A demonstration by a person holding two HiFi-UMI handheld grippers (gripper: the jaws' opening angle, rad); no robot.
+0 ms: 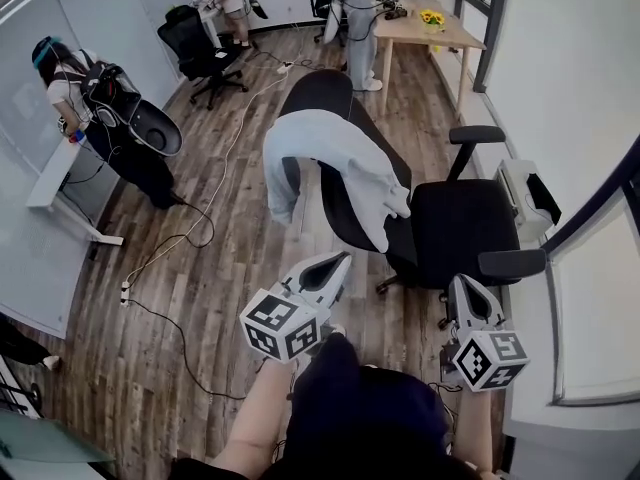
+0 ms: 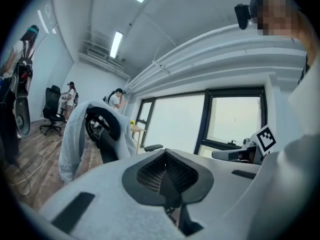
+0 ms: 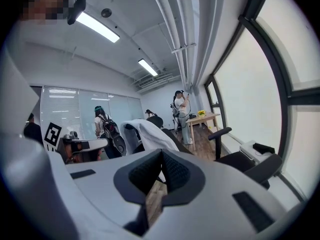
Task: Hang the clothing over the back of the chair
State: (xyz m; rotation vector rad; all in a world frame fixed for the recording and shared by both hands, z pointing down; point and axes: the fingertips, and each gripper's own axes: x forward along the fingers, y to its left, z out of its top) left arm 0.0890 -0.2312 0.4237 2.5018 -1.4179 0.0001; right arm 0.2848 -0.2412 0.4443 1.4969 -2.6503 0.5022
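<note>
A pale grey garment (image 1: 340,163) lies draped over the backrest (image 1: 325,93) of the black office chair (image 1: 465,228), one sleeve hanging down on each side. In the left gripper view the garment (image 2: 72,139) shows at the left, and in the right gripper view the garment (image 3: 152,134) shows straight ahead. My left gripper (image 1: 335,261) hovers a little short of the garment's lower hem, shut and empty, its pads (image 2: 150,171) together. To the right of the seat my right gripper (image 1: 462,283) is shut, with nothing between its pads (image 3: 175,171).
A person with a backpack (image 1: 100,108) stands at the left beside a white desk (image 1: 60,178). Cables (image 1: 190,238) trail across the wooden floor. A second black chair (image 1: 200,43) and a wooden table (image 1: 420,23) stand at the back. A white box (image 1: 525,193) sits by the window wall.
</note>
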